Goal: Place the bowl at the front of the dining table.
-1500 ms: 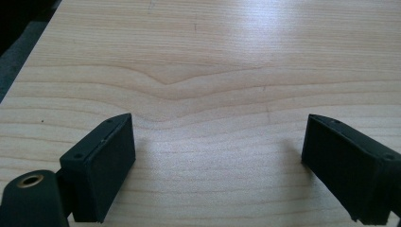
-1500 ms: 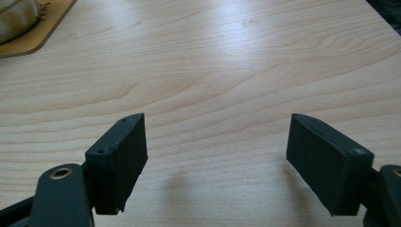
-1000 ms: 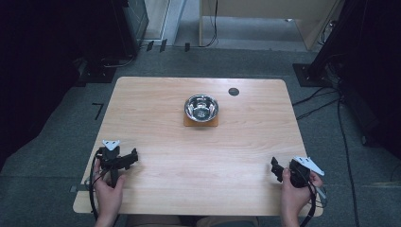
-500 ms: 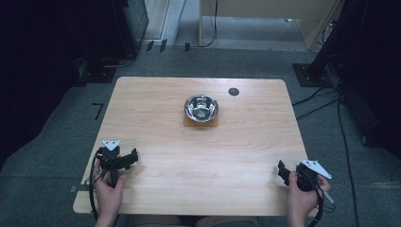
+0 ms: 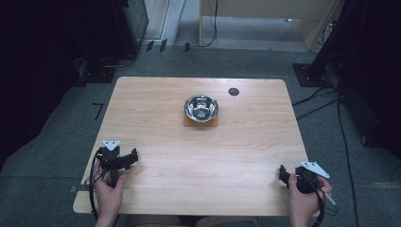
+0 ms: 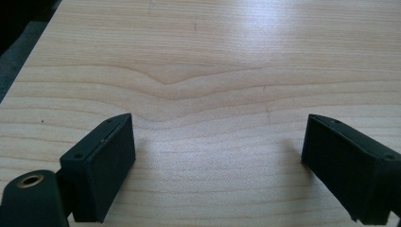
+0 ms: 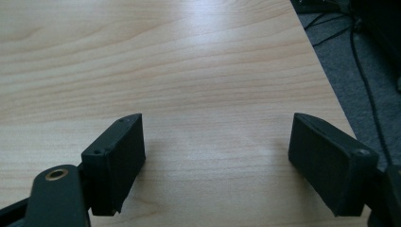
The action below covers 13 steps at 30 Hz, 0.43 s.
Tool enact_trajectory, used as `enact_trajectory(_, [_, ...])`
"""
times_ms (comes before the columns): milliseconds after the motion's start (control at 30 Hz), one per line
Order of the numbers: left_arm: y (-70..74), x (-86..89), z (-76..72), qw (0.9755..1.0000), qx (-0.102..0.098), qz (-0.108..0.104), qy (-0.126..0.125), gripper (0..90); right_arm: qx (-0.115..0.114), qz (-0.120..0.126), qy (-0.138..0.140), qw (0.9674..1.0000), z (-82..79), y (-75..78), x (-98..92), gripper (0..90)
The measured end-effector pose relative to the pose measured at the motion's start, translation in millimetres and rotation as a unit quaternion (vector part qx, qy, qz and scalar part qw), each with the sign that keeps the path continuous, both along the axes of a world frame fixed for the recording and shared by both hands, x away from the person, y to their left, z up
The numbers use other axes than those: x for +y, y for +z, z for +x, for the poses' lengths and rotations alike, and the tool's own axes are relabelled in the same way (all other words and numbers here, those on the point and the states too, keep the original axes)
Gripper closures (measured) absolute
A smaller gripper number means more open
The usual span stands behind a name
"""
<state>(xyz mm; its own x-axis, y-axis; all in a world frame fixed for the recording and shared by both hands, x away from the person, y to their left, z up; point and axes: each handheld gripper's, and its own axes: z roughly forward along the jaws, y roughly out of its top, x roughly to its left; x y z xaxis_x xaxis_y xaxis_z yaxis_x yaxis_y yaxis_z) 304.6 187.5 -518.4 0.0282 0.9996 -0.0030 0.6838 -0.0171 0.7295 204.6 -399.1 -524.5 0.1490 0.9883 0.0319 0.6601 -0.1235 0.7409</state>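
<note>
A shiny metal bowl [image 5: 201, 107] sits on a brown square mat [image 5: 201, 122] at the table's middle, towards the far side. My left gripper [image 5: 127, 159] lies low over the near left of the wooden table [image 5: 246, 142], held by a hand. In the left gripper view it [image 6: 218, 131] stands open with only bare wood between its jaws. My right gripper [image 5: 283, 174] is at the near right corner, also in a hand. Seen in its own view, the right gripper [image 7: 217, 126] is open and holds nothing, with the table's right edge close by.
A small black disc [image 5: 233, 91] lies on the table behind and right of the bowl. Cables [image 5: 340, 118] run over the grey floor to the right. Dark equipment stands along the far left and far right.
My right gripper has shifted a little to the right and towards the near edge of the table. The left gripper and the bowl have stayed put.
</note>
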Motion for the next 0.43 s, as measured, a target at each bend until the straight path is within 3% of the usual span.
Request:
enact_trajectory(67, [0.0,0.0,0.0,1.0000,0.000,0.000,0.000,10.3,0.000,-0.009,0.010,0.9999,0.3,0.2,3.1,19.7])
enact_trajectory(133, [0.0,0.0,0.0,1.0000,0.000,0.000,0.000,10.3,0.001,-0.001,0.017,0.9999,0.9,-0.1,2.8,18.9])
enact_trajectory(433, [0.0,0.0,0.0,1.0000,0.000,0.000,0.000,10.2,0.002,-0.001,0.020,0.9998,1.1,-0.1,3.1,17.9])
